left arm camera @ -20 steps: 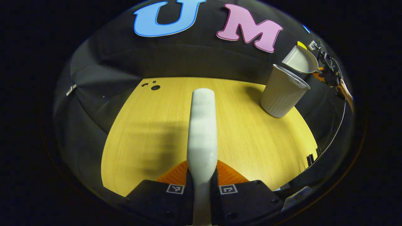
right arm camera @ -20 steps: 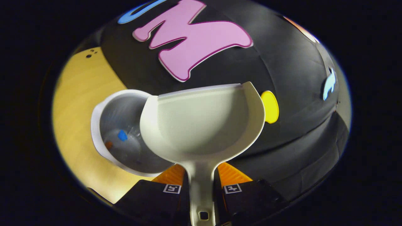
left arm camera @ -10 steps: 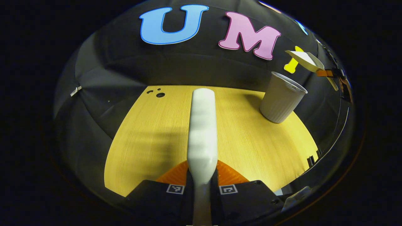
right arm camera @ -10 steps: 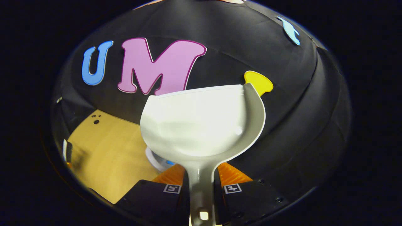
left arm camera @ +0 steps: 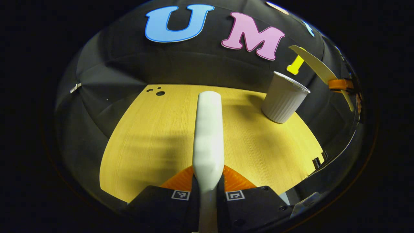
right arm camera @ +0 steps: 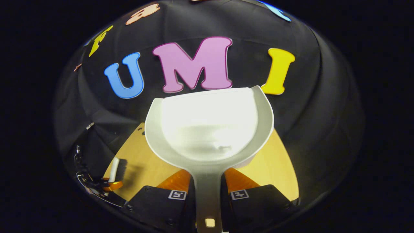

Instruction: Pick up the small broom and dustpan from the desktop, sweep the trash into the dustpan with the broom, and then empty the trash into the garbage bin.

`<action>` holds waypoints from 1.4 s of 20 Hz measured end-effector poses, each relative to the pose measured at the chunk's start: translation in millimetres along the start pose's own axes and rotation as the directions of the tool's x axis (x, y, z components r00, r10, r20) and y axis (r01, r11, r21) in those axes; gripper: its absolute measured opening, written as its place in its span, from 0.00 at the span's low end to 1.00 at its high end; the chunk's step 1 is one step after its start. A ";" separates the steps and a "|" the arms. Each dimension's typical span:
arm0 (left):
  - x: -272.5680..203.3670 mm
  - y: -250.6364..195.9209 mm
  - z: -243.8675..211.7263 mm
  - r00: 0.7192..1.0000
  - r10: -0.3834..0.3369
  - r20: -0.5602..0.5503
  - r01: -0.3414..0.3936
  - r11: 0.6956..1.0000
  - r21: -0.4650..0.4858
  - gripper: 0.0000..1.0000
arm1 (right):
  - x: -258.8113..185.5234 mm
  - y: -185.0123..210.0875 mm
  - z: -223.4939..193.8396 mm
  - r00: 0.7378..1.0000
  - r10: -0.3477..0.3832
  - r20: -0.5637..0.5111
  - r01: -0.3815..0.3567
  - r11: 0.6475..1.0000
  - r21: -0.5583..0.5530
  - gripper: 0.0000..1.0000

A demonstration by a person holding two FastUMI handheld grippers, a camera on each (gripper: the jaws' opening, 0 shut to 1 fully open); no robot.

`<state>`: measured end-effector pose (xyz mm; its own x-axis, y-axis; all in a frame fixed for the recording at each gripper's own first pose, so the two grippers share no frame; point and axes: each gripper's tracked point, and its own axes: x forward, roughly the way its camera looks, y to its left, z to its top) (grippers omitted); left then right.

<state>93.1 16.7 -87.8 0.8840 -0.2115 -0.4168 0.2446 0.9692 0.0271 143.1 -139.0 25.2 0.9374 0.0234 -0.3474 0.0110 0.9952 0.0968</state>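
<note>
Dustpan (right arm camera: 210, 129) clamped in right gripper (right arm camera: 208, 194), broom (left arm camera: 208, 129) in left gripper (left arm camera: 208, 194)

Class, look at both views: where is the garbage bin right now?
In the left gripper view, the garbage bin stands upright at the far right of the desktop, near the booth wall; the dustpan hangs in the air just to its right.

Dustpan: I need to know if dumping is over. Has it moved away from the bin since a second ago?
Yes. In the left gripper view the dustpan was tipped over the bin mouth; now it is raised, right of the rim.
</note>
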 end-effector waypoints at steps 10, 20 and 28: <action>31.4 6.4 -26.6 0.997 0.029 -0.068 -0.029 1.000 0.003 0.26 | 7.0 -23.0 -116.7 0.957 0.077 -0.280 -0.082 0.997 -0.005 0.31; 80.5 8.8 -45.2 0.983 0.071 -0.169 -0.065 0.997 0.042 0.27 | 21.9 -40.8 -186.7 0.887 0.012 -0.461 -0.035 0.999 -0.041 0.35; 118.1 8.7 -61.9 0.965 0.117 -0.234 -0.108 0.993 0.049 0.28 | 19.7 -39.6 -185.0 0.862 -0.008 -0.506 -0.020 0.999 -0.051 0.35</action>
<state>175.1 7.9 -193.1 0.7886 -0.0614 -0.6119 0.1667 0.9791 0.1166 96.8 -160.5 -158.0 0.6320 0.0598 -0.7727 -0.0257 0.9981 0.0562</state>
